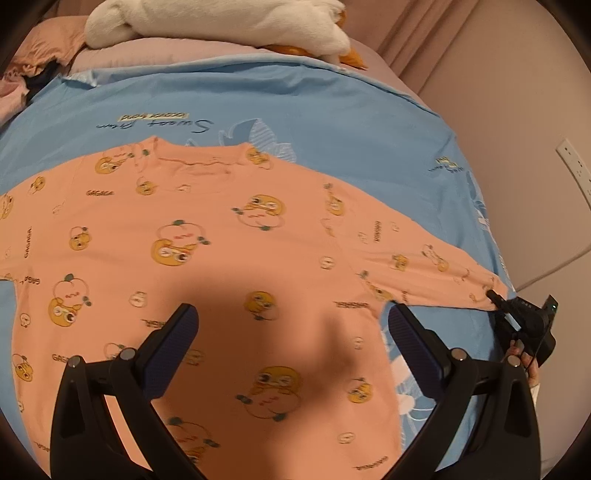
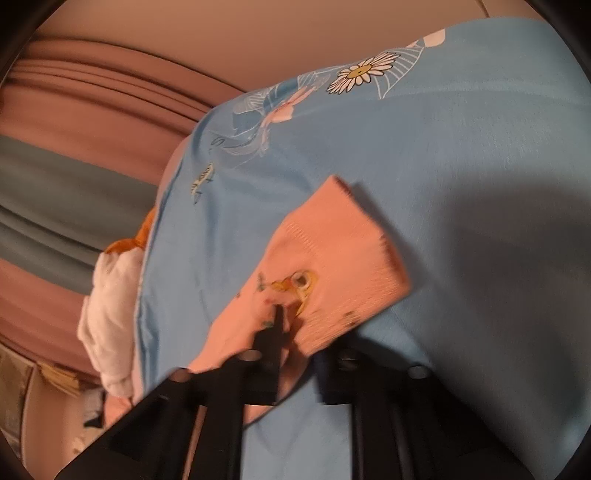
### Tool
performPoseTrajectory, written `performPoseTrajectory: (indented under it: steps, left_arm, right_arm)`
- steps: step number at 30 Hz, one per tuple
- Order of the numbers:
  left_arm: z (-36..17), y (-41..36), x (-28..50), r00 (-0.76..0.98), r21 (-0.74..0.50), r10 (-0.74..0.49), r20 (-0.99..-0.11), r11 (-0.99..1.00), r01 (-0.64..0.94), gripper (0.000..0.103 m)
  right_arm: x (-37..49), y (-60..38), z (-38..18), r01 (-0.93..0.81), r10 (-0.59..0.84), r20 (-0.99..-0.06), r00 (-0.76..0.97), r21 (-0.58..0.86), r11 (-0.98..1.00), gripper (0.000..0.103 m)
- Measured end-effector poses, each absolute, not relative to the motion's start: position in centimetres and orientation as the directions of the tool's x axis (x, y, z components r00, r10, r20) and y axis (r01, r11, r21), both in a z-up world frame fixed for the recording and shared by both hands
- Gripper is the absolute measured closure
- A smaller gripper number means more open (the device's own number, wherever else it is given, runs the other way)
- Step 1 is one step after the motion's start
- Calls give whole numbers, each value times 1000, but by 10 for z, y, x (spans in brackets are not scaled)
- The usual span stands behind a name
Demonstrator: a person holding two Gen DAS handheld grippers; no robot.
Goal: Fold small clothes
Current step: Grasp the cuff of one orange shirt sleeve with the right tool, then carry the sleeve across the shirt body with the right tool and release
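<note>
A small peach long-sleeved shirt (image 1: 229, 251) with yellow cartoon prints lies spread flat on a blue bed sheet (image 1: 332, 118), neck away from me. My left gripper (image 1: 291, 328) is open and empty, held above the shirt's lower body. My right gripper (image 1: 493, 295) is at the far end of the right sleeve. In the right wrist view it (image 2: 280, 314) is shut on the sleeve (image 2: 325, 258) near its ribbed cuff; only one finger shows clearly.
A white plush toy (image 1: 221, 22) and pink pillows (image 1: 48, 40) lie at the head of the bed. A beige wall with a socket (image 1: 576, 170) is to the right. Curtains (image 2: 74, 110) hang beyond the bed's edge.
</note>
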State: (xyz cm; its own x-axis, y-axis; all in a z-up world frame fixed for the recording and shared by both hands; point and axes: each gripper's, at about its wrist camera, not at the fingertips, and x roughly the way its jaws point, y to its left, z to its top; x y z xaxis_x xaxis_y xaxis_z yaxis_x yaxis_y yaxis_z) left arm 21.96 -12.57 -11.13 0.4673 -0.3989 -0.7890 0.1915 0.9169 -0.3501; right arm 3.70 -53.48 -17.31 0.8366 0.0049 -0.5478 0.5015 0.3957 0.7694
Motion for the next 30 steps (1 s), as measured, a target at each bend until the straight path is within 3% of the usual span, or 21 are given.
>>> performPoseTrajectory:
  steps: [3, 8, 12, 16, 21, 30]
  left_arm:
    - [-112, -109, 223, 482, -352, -385, -787, 922, 161, 1]
    - [-105, -75, 223, 511, -369, -370, -776, 923, 108, 1]
    - [-100, -47, 215, 530, -393, -374, -761, 916, 83, 1]
    - [-97, -11, 206, 553, -406, -359, -752, 913, 41, 1]
    - [-101, 42, 197, 582, -403, -302, -755, 914, -49, 1]
    - [-125, 128, 186, 584, -395, -201, -787, 891, -226, 0]
  right_arm:
    - [40, -525, -152, 503, -35, -564, 825, 703, 502, 96]
    - [65, -457, -67, 404, -111, -555, 824, 440, 802, 96]
    - [97, -376, -9, 254, -86, -537, 839, 246, 935, 96]
    - [125, -295, 12, 120, -52, -543, 838, 91, 989, 96]
    - [168, -193, 3, -31, -33, -575, 818, -102, 994, 96]
    - [215, -50, -76, -231, -85, -649, 756, -386, 893, 97]
